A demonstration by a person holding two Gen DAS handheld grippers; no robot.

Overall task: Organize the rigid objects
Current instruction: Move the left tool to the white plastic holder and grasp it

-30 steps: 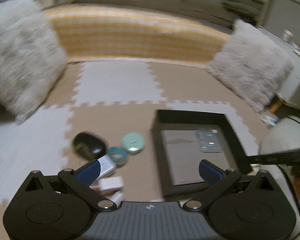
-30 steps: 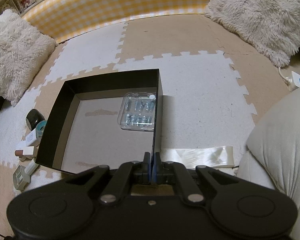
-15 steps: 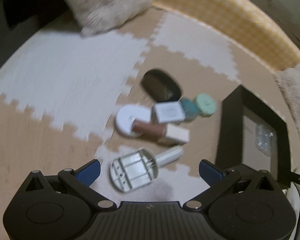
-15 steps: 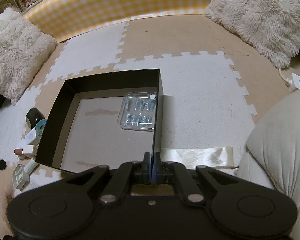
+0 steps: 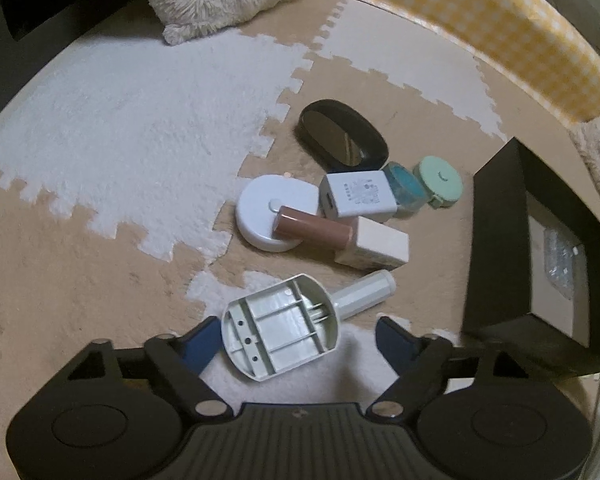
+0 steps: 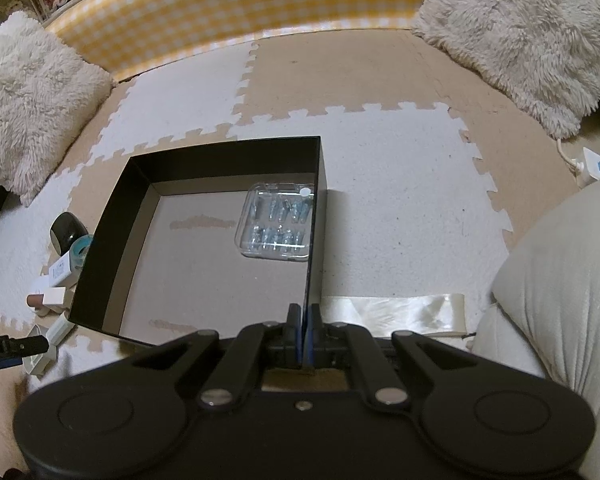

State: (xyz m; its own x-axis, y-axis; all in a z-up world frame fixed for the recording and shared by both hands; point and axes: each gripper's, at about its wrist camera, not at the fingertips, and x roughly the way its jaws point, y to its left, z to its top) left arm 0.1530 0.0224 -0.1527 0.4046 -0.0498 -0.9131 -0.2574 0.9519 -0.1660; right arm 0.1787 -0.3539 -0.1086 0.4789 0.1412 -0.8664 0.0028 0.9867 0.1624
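Note:
My left gripper [image 5: 296, 344] hangs low over a pale grey-green handled plastic shell [image 5: 280, 332] on the mat. Its jaws are closing with the shell between them. The left pad [image 5: 198, 344] is at the shell's edge and the right pad stands clear. Beyond lie a brown tube with a white cap [image 5: 312, 230], a white disc [image 5: 260, 208], a white charger block [image 5: 358, 194], a teal roll [image 5: 408, 186], a mint round piece [image 5: 438, 180] and a black oval case [image 5: 342, 140]. My right gripper [image 6: 302, 332] is shut on the near wall of the black box [image 6: 112, 224], which holds a clear plastic case [image 6: 278, 222].
Fluffy cushions [image 6: 532, 36] and a yellow checked bolster [image 6: 228, 12] ring the foam puzzle mat. A cream ribbon [image 6: 396, 312] lies right of the box, beside a large cream cushion [image 6: 560, 300]. A power strip [image 6: 598, 166] sits at the far right.
The left gripper swung away from the box, dropped over the pile toward the handled shell, and its jaws narrowed. The right gripper and box have not moved.

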